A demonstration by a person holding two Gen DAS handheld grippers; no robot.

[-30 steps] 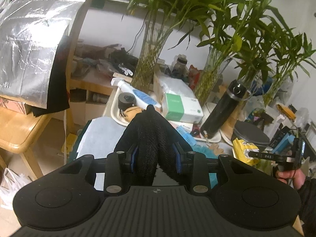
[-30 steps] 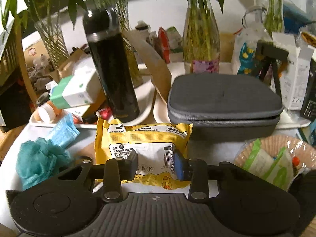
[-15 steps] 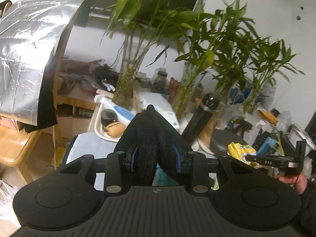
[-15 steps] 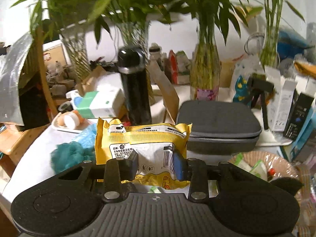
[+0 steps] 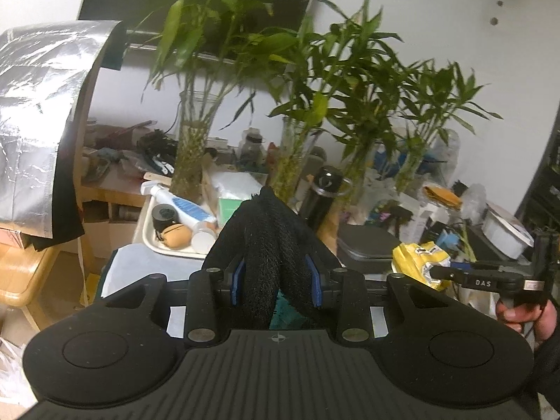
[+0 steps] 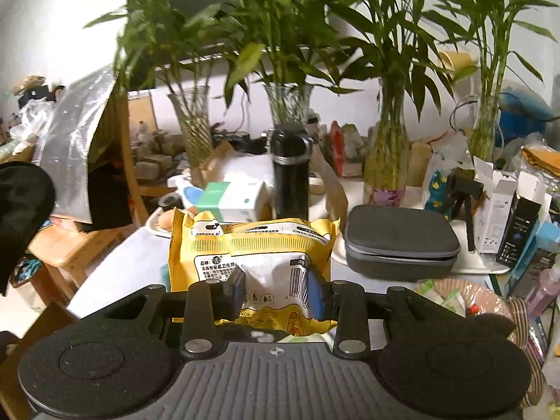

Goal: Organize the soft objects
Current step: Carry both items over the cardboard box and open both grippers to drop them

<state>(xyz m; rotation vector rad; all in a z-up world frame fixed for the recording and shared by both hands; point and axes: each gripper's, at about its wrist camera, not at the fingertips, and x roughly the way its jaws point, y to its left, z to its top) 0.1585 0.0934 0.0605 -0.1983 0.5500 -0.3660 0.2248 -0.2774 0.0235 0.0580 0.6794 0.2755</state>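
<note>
carry both loads level and unhurried, squeezing no harder. the left gripper (image 5: 274,281) is clamped on a black fuzzy cloth (image 5: 269,238) rising between its pads; the right gripper (image 6: 276,294) pinches a yellow wipes pack (image 6: 252,245), upright above the near table (image 6: 133,262), cluttered farther back.

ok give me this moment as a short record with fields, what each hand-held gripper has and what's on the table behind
left hand-held gripper: shut on black fuzzy cloth, lifted above the table
right hand-held gripper: shut on yellow soft pack, held in the air
behind the pack: black flask upright, grey zip case lying flat
left of the flask: green and white box
back row: glass vases with bamboo
</note>
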